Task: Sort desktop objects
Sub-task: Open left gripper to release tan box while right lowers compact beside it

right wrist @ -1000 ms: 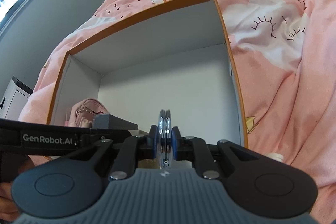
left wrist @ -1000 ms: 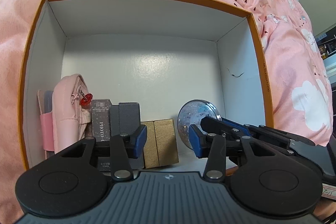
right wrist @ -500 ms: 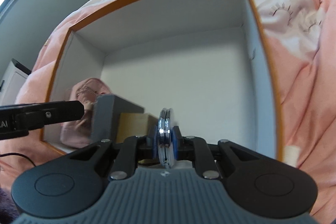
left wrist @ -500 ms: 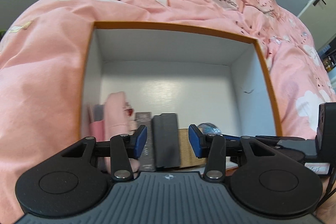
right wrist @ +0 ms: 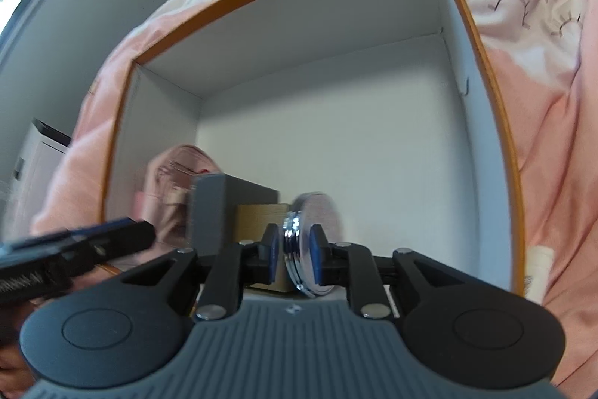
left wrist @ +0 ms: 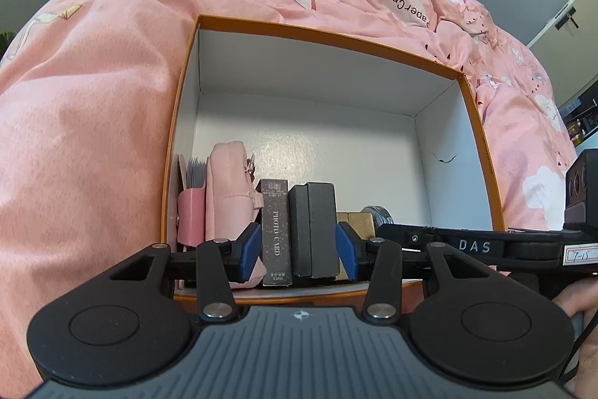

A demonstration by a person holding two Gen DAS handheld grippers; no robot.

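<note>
one tool [right wrist: 292, 251] opening around round mirror [right wrist: 317, 242].

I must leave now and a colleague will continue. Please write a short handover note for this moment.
Right gripper: opening around the round compact, which stands on edge in the orange box beside the tan box.
Left gripper: open, holding nothing.
Done: pink pouch, photo card box and black case stand in a row.
Left: withdraw the right gripper; no other items are visible.
</note>
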